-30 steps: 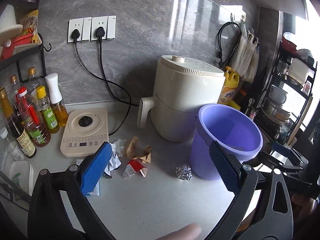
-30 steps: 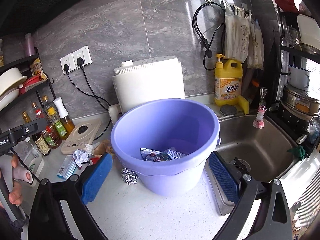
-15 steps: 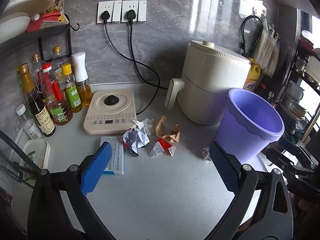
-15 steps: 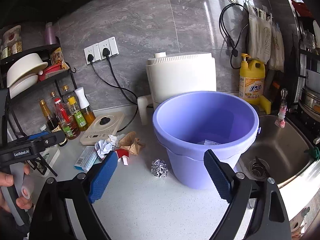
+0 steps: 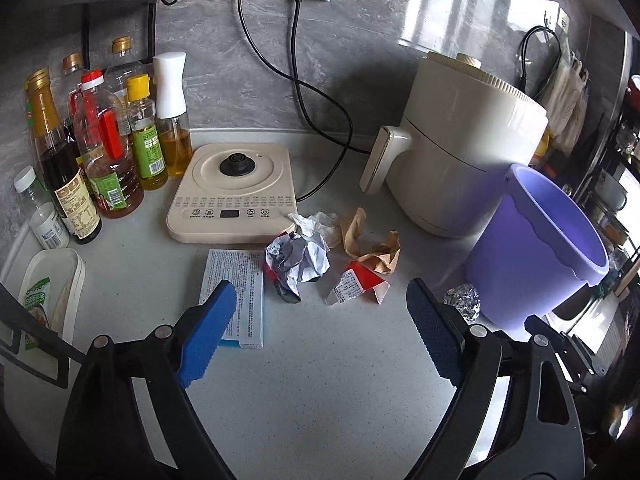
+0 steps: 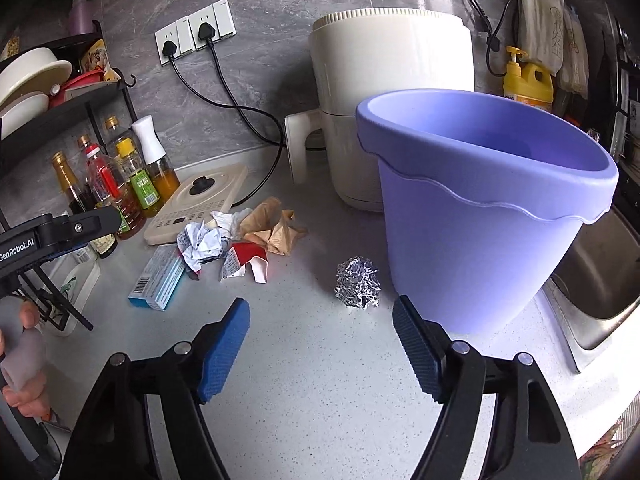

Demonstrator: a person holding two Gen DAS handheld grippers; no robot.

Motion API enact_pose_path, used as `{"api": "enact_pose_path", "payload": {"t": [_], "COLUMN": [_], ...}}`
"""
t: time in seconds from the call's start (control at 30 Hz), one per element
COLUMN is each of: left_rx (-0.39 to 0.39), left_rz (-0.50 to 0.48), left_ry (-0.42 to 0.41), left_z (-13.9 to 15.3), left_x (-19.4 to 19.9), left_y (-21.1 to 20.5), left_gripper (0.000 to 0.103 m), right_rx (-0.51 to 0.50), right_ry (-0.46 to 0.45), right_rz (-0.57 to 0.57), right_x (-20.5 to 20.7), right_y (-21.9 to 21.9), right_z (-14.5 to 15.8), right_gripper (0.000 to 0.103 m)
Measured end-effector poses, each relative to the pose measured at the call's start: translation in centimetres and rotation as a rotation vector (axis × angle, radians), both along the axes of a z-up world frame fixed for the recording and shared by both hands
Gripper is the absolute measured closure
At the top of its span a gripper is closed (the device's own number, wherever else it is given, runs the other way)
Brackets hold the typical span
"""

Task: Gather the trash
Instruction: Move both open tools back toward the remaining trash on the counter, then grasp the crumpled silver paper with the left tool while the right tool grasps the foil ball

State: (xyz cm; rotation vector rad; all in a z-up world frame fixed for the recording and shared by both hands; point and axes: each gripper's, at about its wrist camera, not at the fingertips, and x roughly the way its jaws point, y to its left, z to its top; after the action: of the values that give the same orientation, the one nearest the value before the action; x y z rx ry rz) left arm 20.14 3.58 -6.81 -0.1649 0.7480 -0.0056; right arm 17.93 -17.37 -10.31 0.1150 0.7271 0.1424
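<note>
Both tongs gape wide and empty, left gripper (image 5: 320, 332) over bare countertop (image 5: 340, 392) with flat box (image 5: 236, 296) long axis running 12-to-6 at its 10 o'clock, right gripper (image 6: 320, 344) facing foil ball (image 6: 357, 283) at 12, touching nothing, purple bucket (image 6: 476, 216) upright at 1 o'clock, sink edge (image 6: 568, 312) right.

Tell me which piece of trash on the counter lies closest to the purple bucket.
The crumpled foil ball: it sits alone beside the purple bucket, while the other trash lies clustered by the induction cooker.
</note>
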Motion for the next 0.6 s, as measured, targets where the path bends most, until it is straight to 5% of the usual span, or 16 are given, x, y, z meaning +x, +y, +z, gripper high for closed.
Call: {"api": "enact_pose_path", "payload": {"t": [0.13,0.6], "left_rx": [-0.015,0.005], "left_rz": [-0.013,-0.061], "left_ry": [0.039,0.108], "left_z": [-1.6,-4.8], "left_x": [1.6,7.4], "left_y": [0.2,-0.1], "left_gripper": [0.033,0.036], "right_rx": [-0.061,-0.198], "right_ry": [-0.011,0.018], "right_rz": [-0.051,-0.126], "right_x": [1.4,5.3], "right_y": [0.9,2.4], "right_z": [-1.4,-4.1], "right_gripper": [0.038,0.042]}}
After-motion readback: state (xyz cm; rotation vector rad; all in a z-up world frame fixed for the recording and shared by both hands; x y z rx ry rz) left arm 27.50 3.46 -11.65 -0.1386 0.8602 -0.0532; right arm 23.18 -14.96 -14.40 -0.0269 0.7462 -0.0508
